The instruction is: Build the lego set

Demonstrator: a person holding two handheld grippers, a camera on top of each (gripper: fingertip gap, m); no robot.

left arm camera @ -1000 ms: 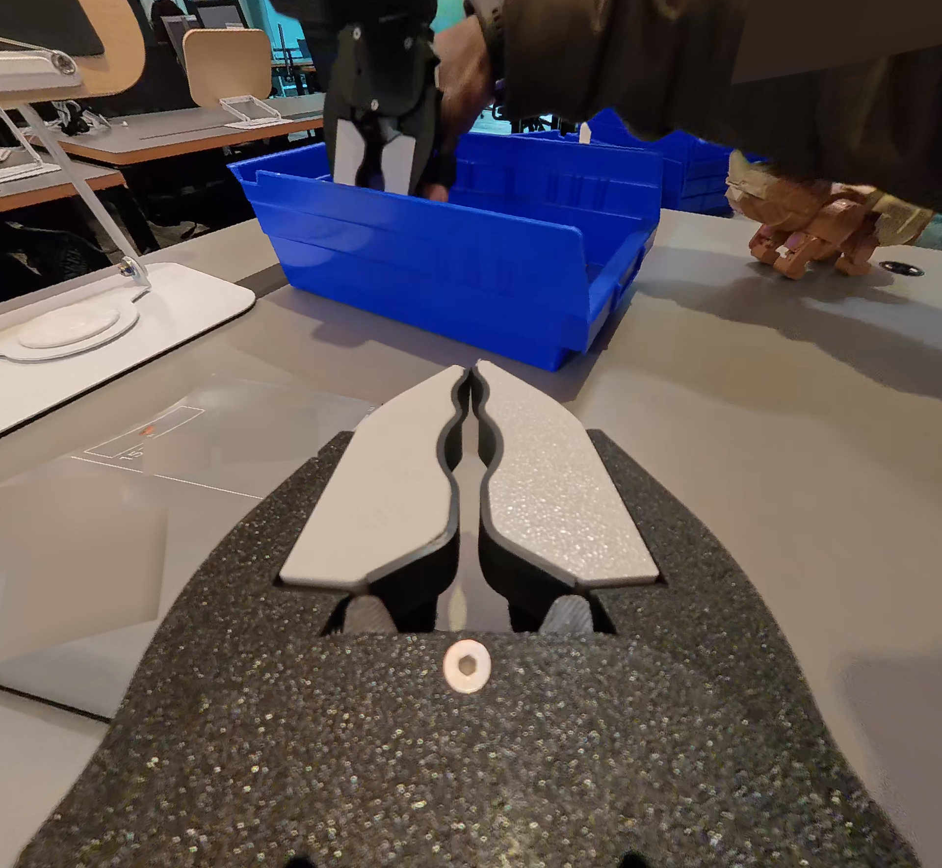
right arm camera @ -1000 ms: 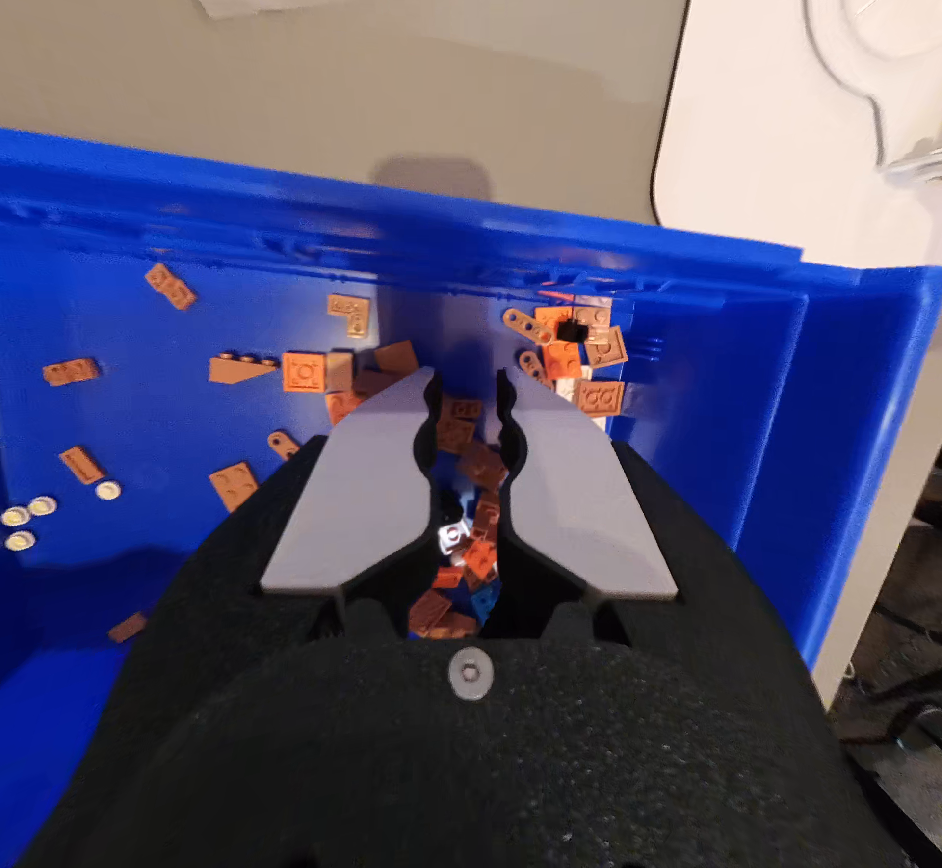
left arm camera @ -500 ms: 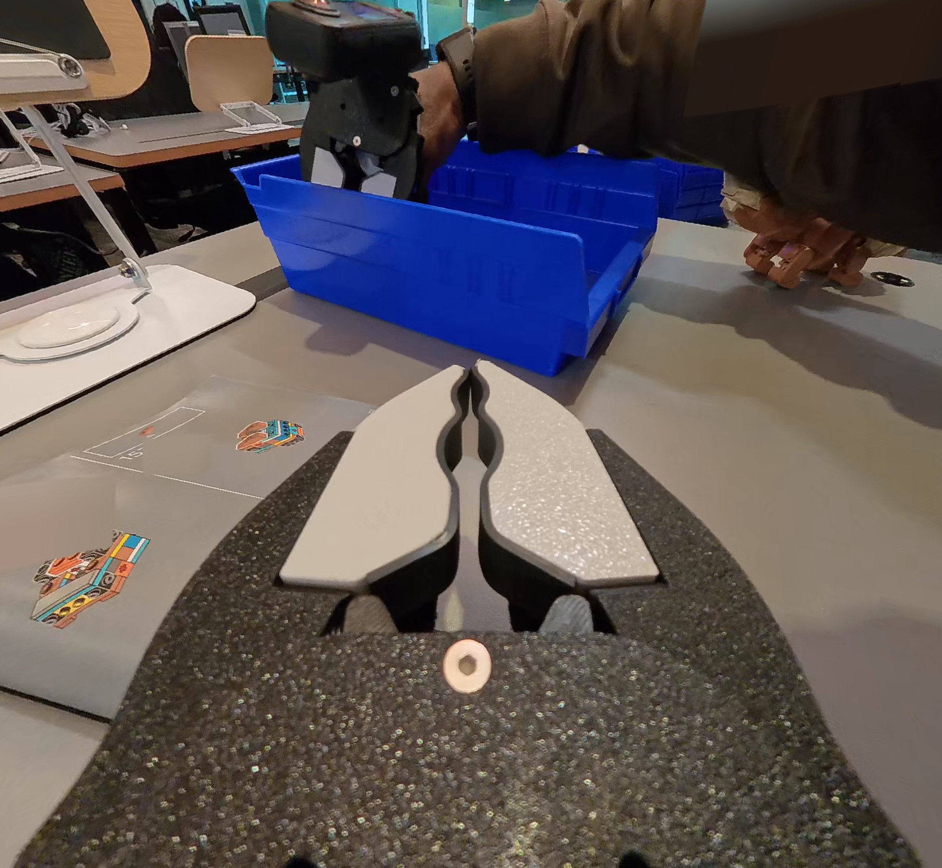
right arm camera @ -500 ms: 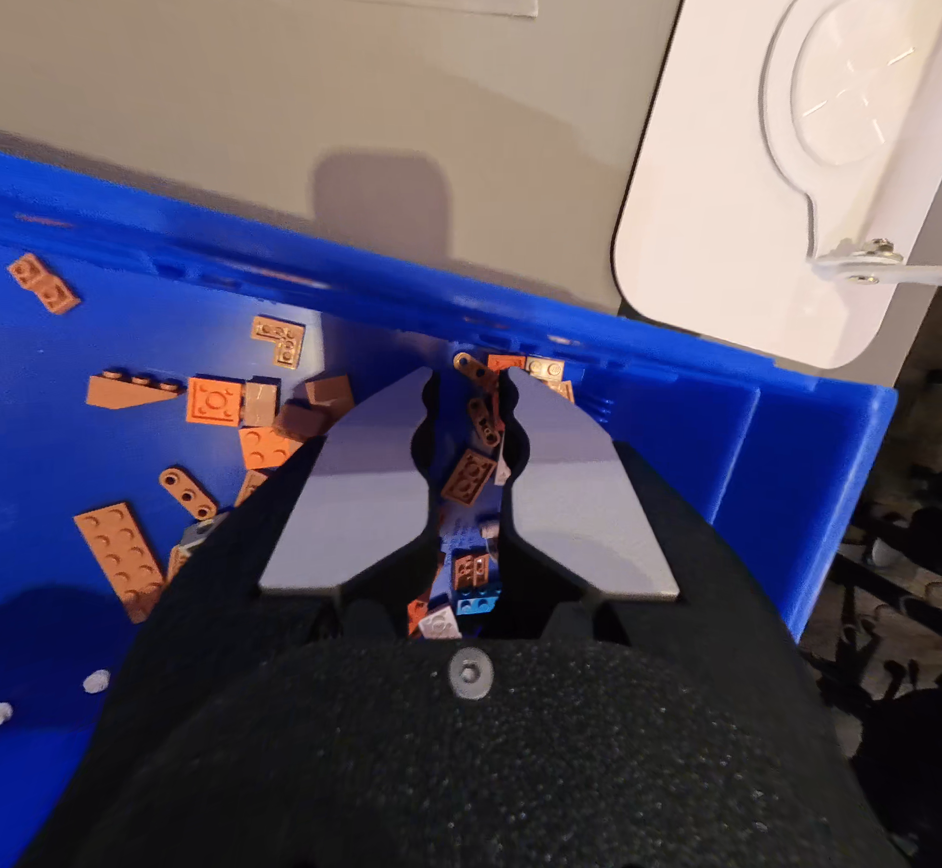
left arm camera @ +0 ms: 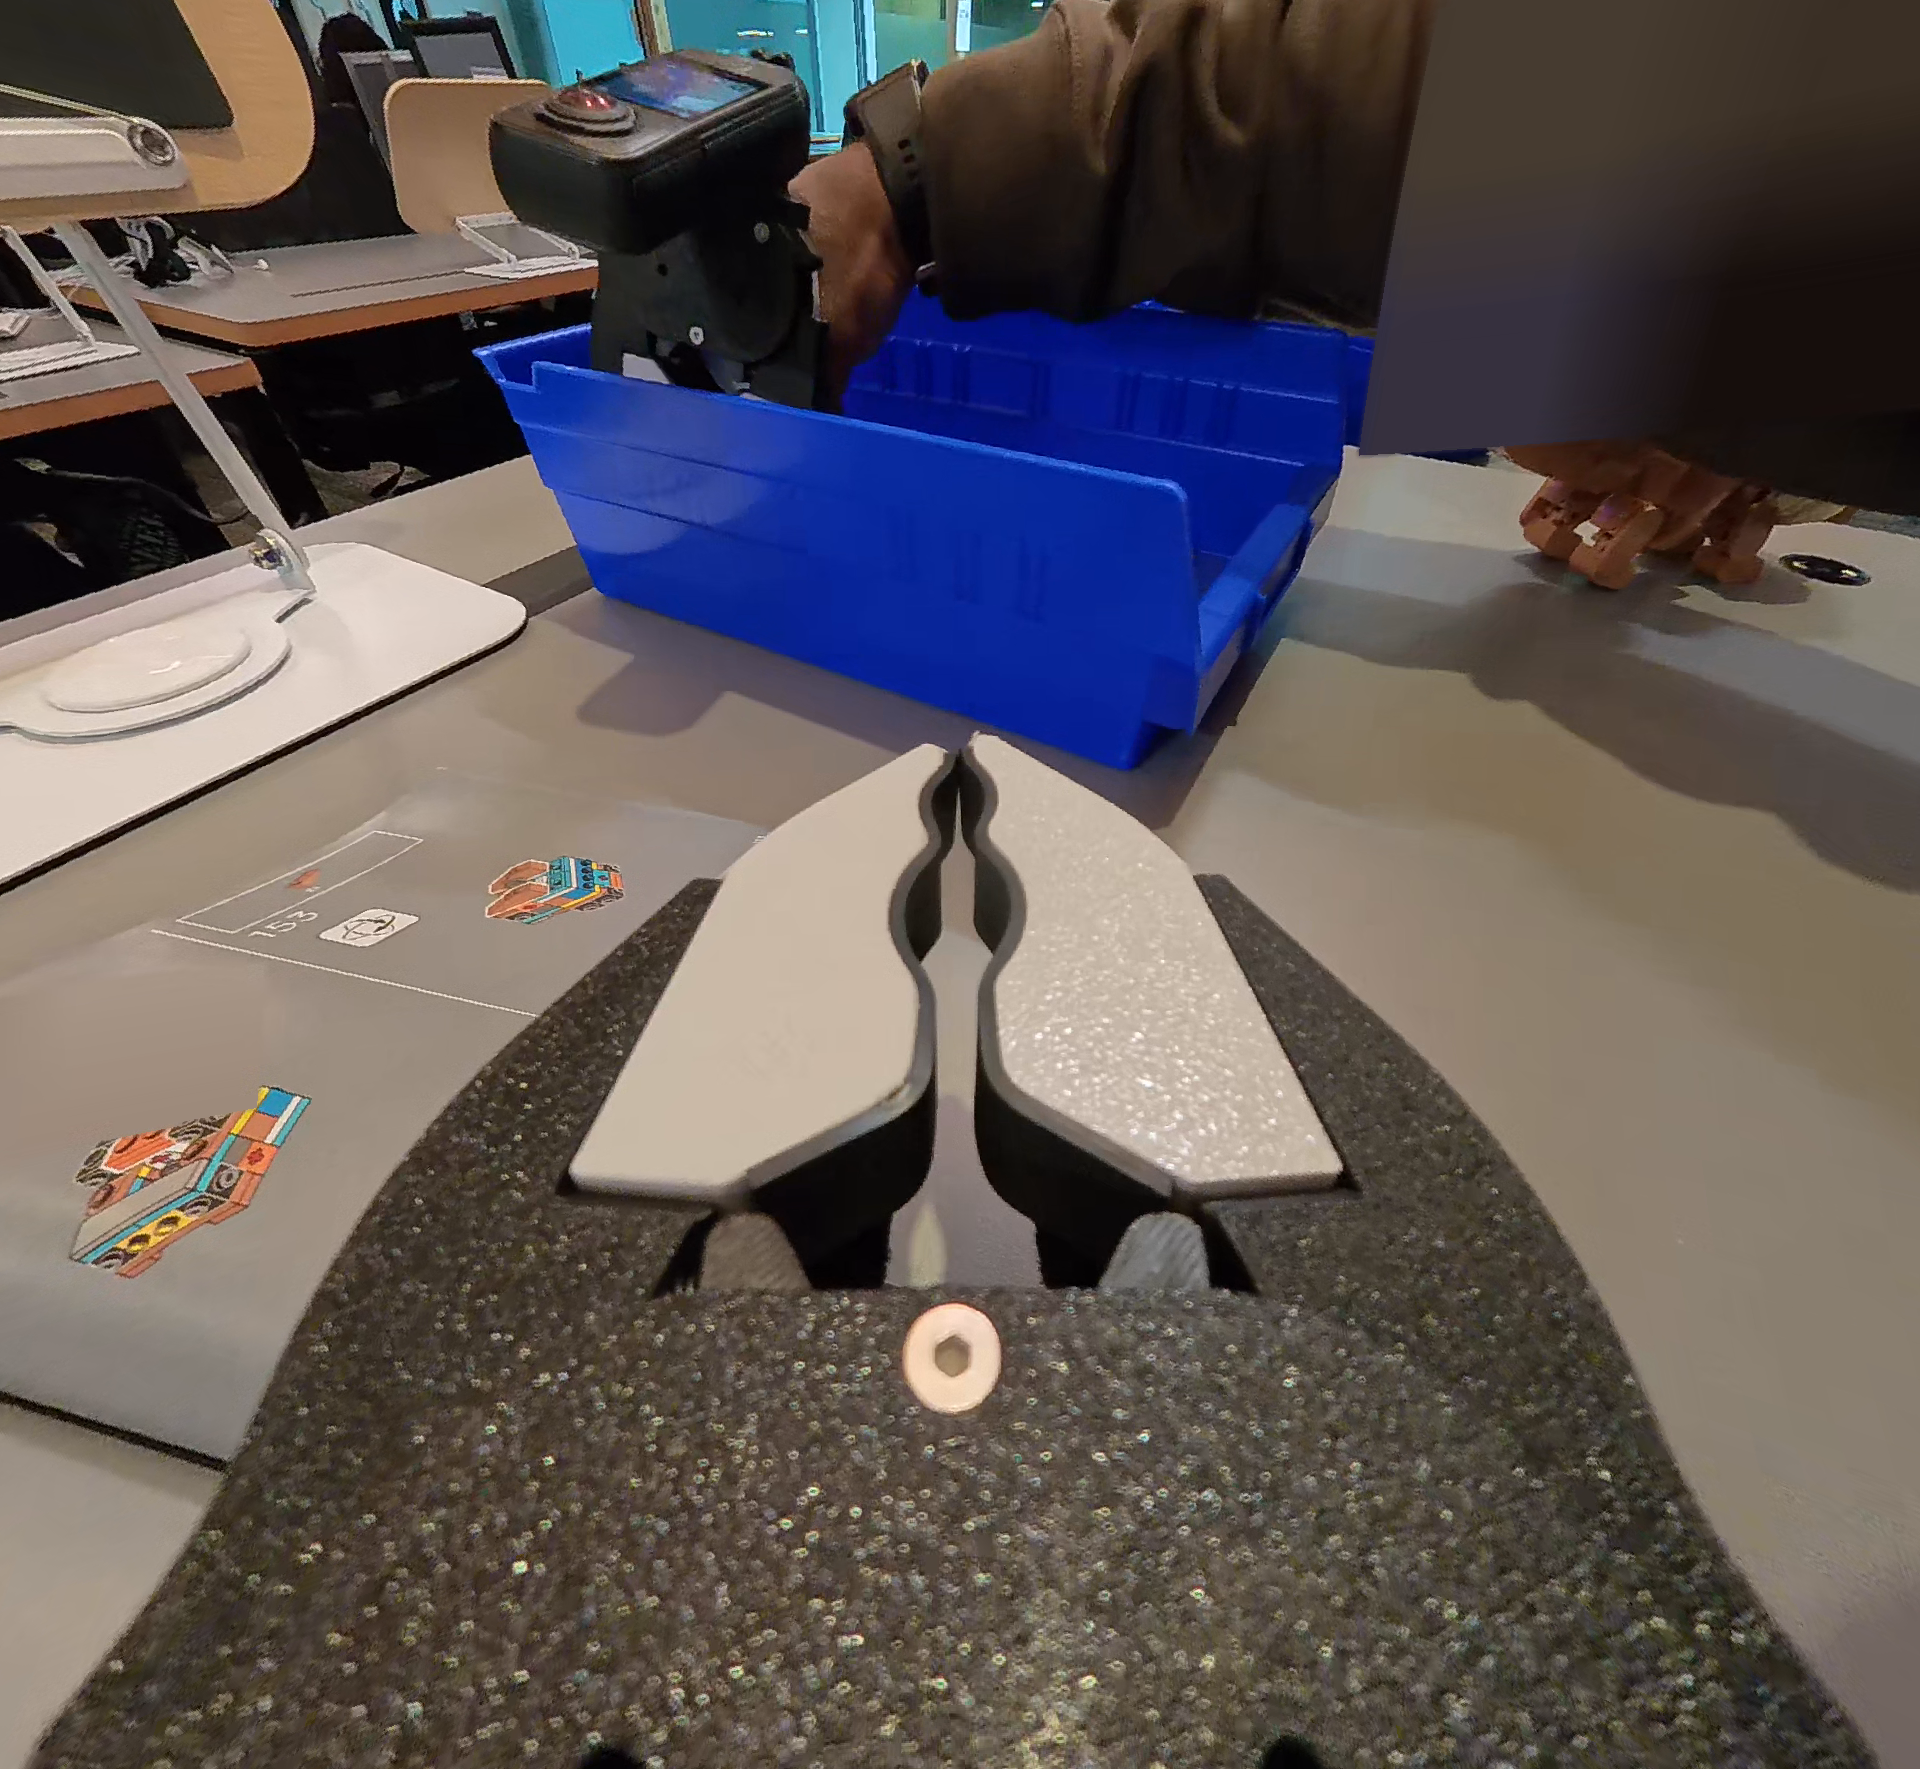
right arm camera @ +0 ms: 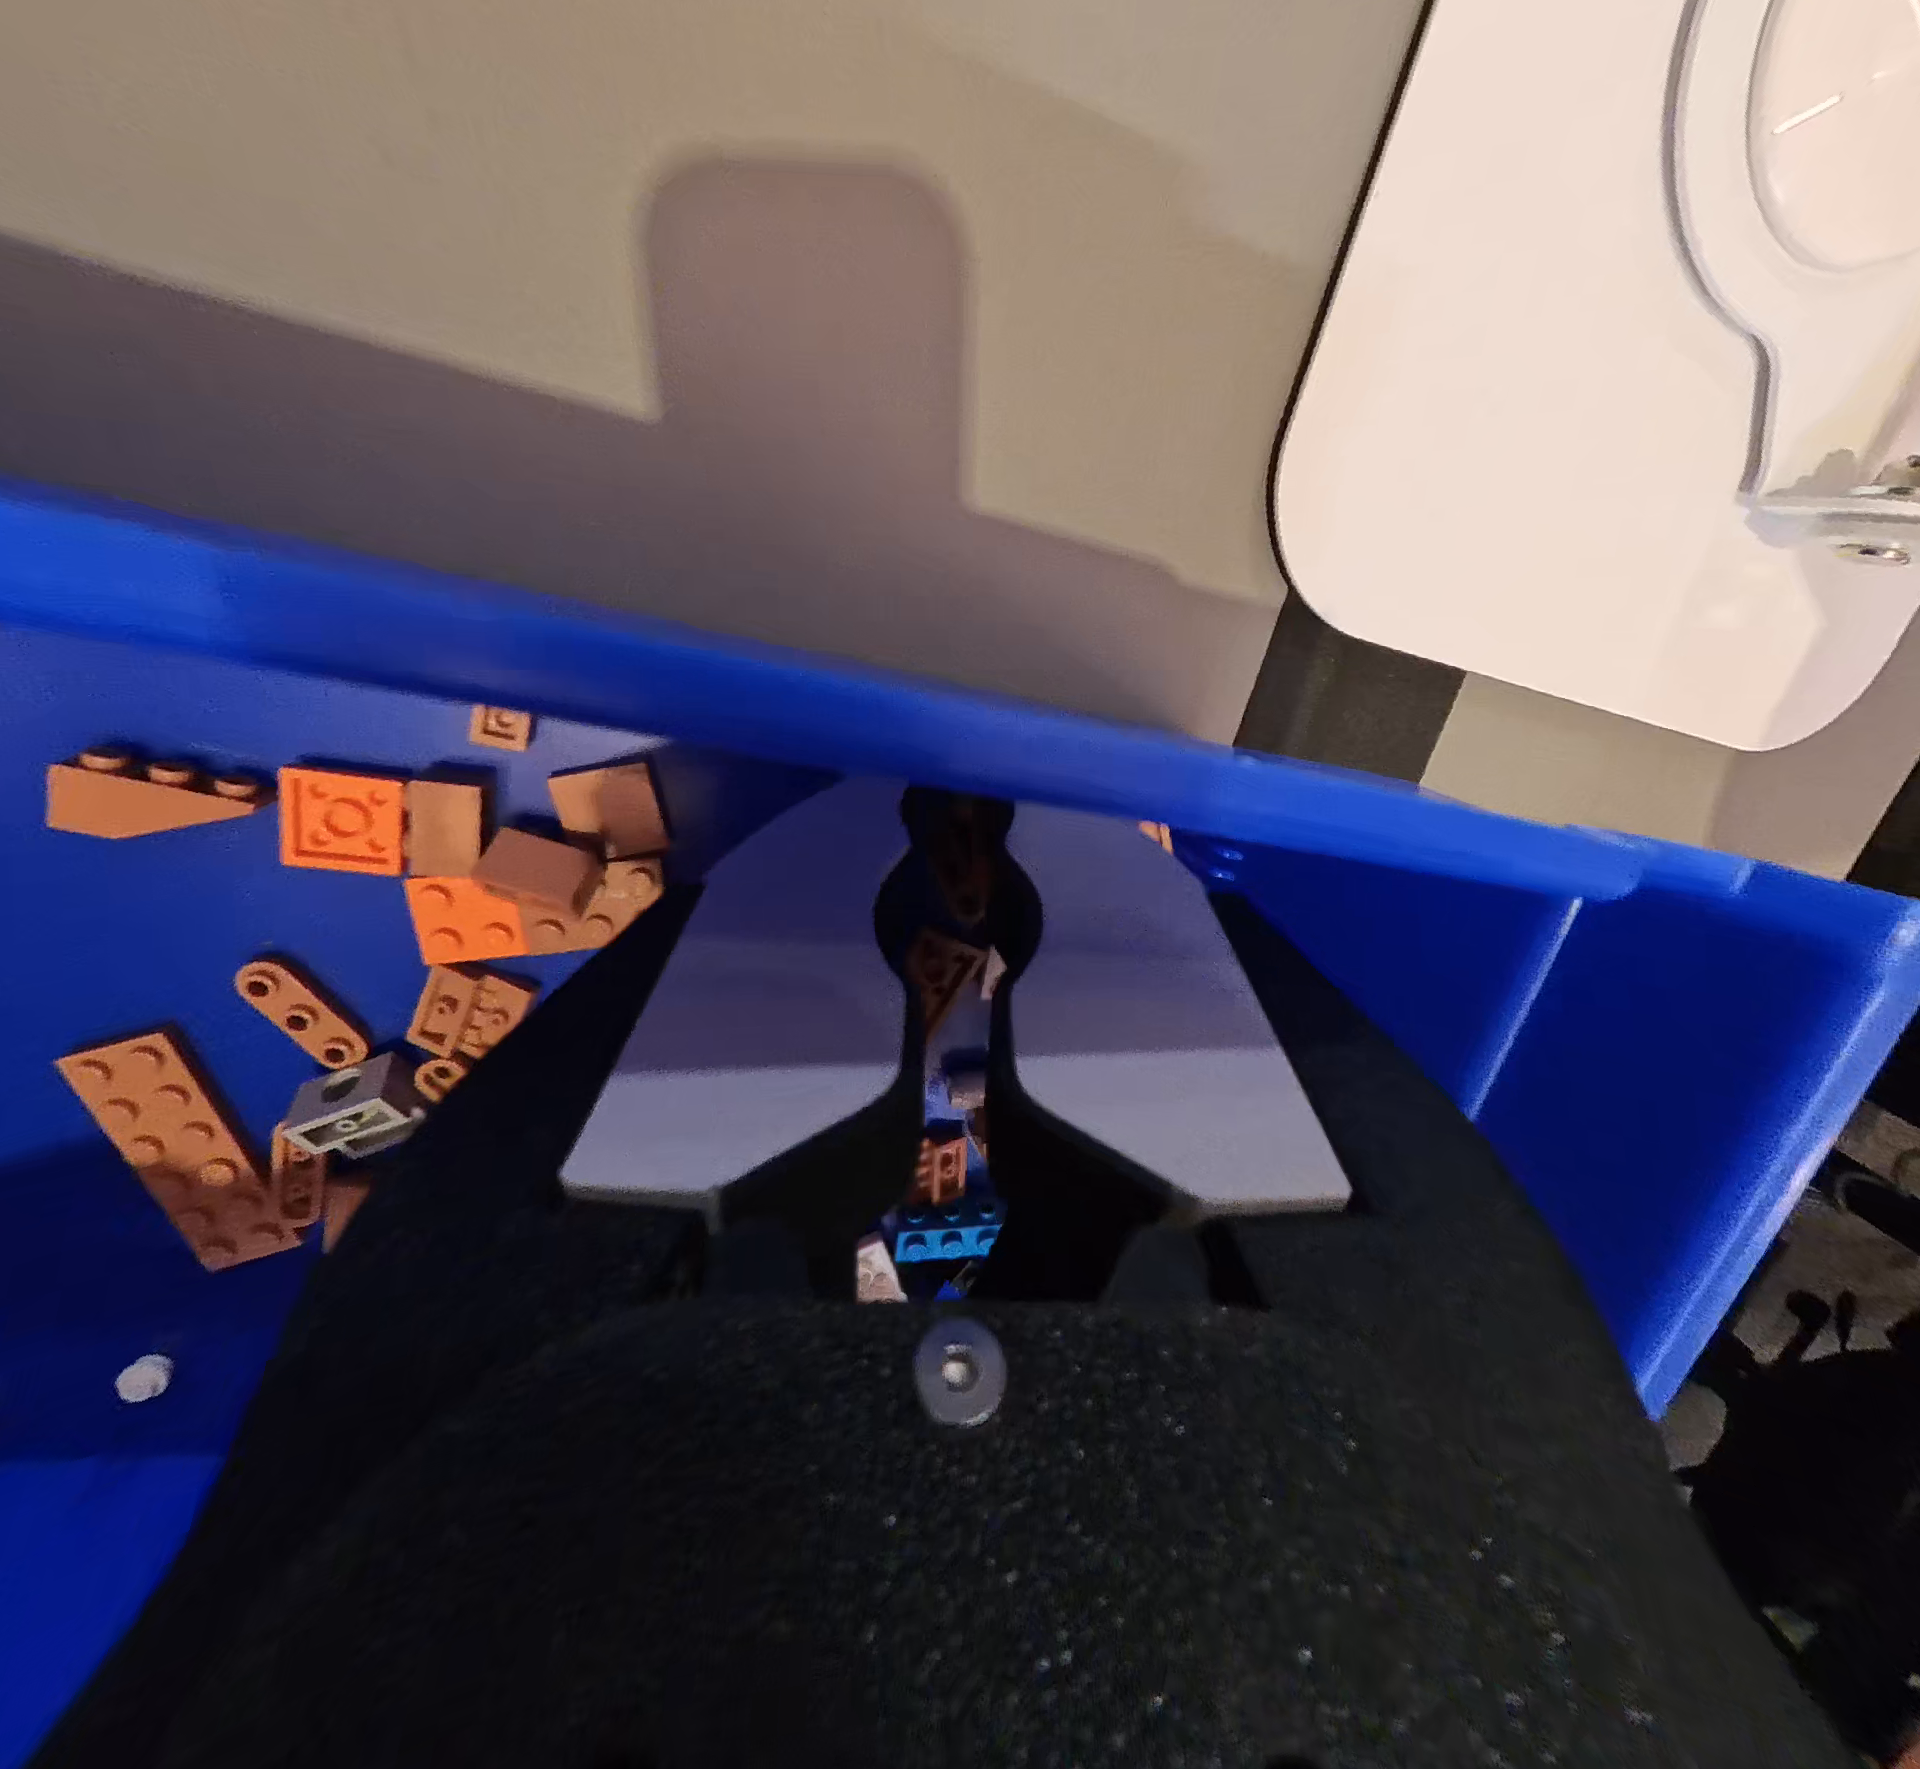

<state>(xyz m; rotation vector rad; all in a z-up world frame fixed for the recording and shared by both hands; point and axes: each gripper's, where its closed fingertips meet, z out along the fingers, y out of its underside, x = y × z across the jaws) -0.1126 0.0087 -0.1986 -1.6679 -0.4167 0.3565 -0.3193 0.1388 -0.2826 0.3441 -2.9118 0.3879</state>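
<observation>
A blue bin (left arm camera: 883,524) stands on the grey table; it holds several loose orange and brown Lego pieces, among them an orange square plate (right arm camera: 341,820), a long brown plate (right arm camera: 156,1117) and a grey piece (right arm camera: 348,1111). My right gripper (right arm camera: 956,815) is lowered into the bin's corner by the near wall (right arm camera: 1351,805), jaws a narrow gap apart; its tips are in shadow. A small brown piece (right arm camera: 951,966) shows between the fingers; whether it is gripped I cannot tell. My left gripper (left arm camera: 961,753) is shut and empty above the table before the bin.
A printed instruction sheet (left arm camera: 312,992) lies left of my left gripper. A white stand base (left arm camera: 260,639) sits at far left, close to the bin corner (right arm camera: 1558,369). A brown Lego model (left arm camera: 1642,524) stands at right. A person's sleeve (left arm camera: 1195,150) reaches over the bin. My hands' fingertips stand some 25 cm from each other.
My right gripper has sunk deeper into the bin toward its corner wall, and its jaws have narrowed. My left gripper stays shut, with the view shifted slightly.
</observation>
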